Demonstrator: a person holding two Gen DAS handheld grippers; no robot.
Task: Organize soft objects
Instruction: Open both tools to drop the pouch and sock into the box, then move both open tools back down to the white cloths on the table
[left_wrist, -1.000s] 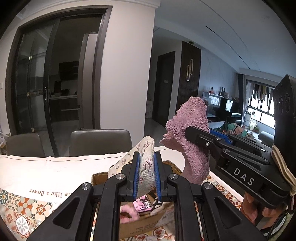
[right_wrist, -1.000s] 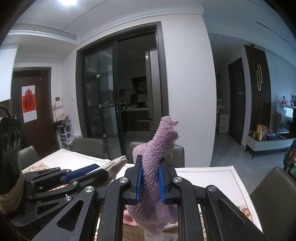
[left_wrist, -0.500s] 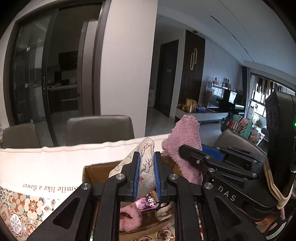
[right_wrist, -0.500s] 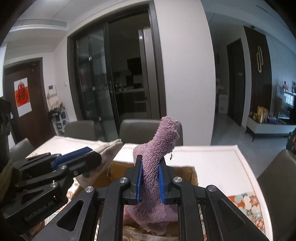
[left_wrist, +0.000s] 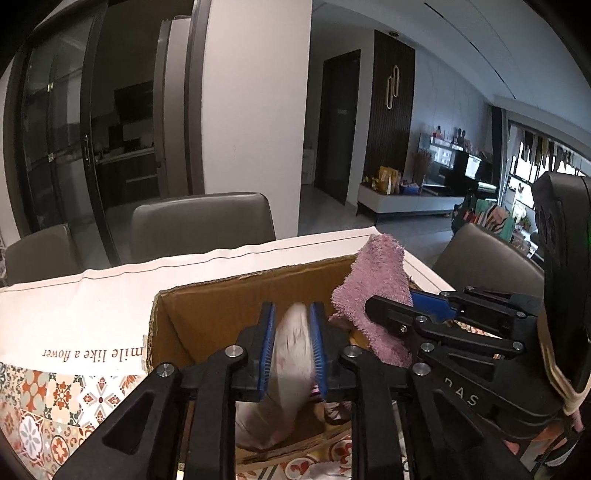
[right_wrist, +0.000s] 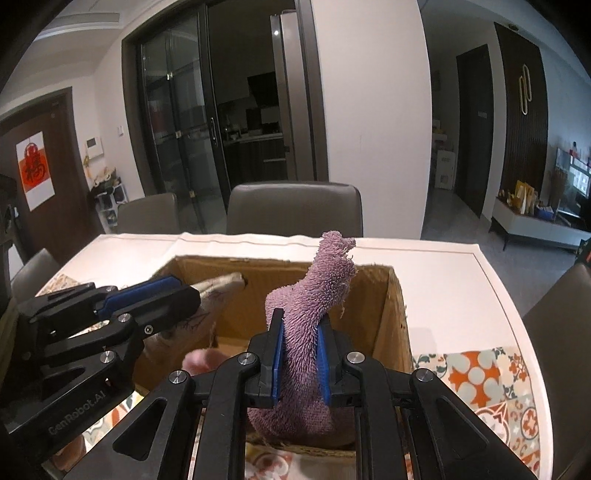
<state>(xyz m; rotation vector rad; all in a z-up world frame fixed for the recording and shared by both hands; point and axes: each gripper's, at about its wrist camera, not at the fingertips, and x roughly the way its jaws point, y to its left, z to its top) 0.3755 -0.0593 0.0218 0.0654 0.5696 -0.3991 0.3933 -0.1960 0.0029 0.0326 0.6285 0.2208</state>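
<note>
Purple towel (right_wrist: 314, 332) sits clamped in the right tool (right_wrist: 298, 363) over the cardboard box (right_wrist: 391, 314); the left tool (left_wrist: 292, 347) pinches a blurred floral cloth (left_wrist: 293, 354) beside it.

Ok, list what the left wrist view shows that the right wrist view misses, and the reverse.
Left wrist only: printed lettering on the white table cover, and a TV shelf area far right. Right wrist only: a brown door with a red paper sign, and a fluffy pink item in the box. Both: the cardboard box, the left gripper shut on the floral cloth, and the right gripper shut on the purple towel.
</note>
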